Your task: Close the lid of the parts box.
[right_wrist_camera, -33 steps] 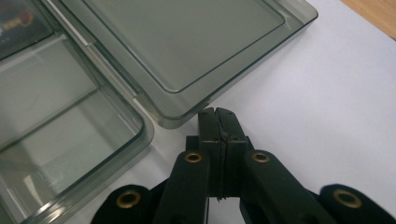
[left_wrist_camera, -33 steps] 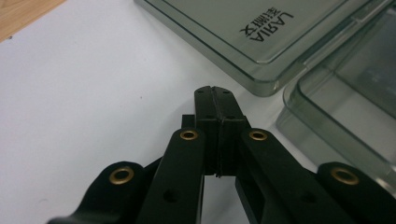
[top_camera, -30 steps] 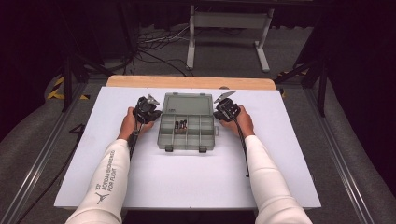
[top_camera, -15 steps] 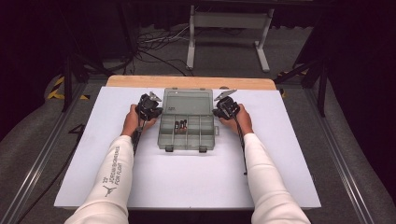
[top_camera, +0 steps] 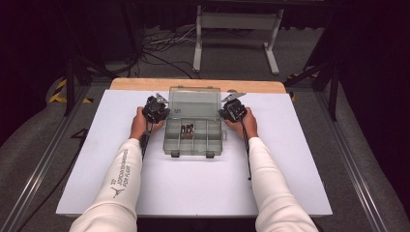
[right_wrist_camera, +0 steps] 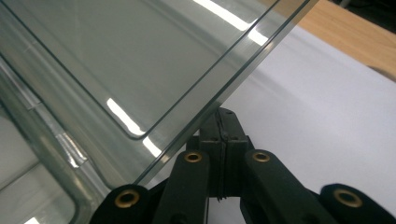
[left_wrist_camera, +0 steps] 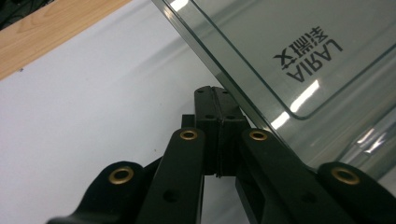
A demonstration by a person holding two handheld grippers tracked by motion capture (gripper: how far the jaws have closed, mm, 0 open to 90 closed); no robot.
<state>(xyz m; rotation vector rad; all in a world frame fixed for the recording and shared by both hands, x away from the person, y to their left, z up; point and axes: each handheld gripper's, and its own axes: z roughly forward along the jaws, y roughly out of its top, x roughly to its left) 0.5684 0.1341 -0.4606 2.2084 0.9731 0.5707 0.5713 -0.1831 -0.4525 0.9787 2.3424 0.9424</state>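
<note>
Both pairs of jaws are pressed together with nothing between them. In the left gripper view the left gripper (left_wrist_camera: 216, 100) has its black tips closed flat on each other, and the edge of the clear lid (left_wrist_camera: 280, 51) runs past them at about 1 o'clock, touching or just beside the tips; I cannot tell which. The right gripper (right_wrist_camera: 223, 122) mirrors this: tips closed, with the lid's edge slanting over them toward 11 o'clock, again so close that contact is uncertain.

Stepping back to the high view, the left gripper (top_camera: 155, 109) sits at 9 o'clock of the organizer box (top_camera: 193, 137) and the right gripper (top_camera: 232, 110) at 3 o'clock, each level with the hinge line where the raised lid (top_camera: 195, 101) meets the tray. The box lies in the middle of the white counter (top_camera: 290, 169), its latches toward the person at 6 o'clock and its lid standing up toward 12 o'clock. A few small dark items (top_camera: 186, 129) lie in one of the middle compartments.

What matters, I would say, is that the lid's long edge spans straight between the two grippers, so neither hand is nearer: each flanks one short side of the lid equally. Any swing of the lid looks like a two-handed push from both ends at once.
</note>
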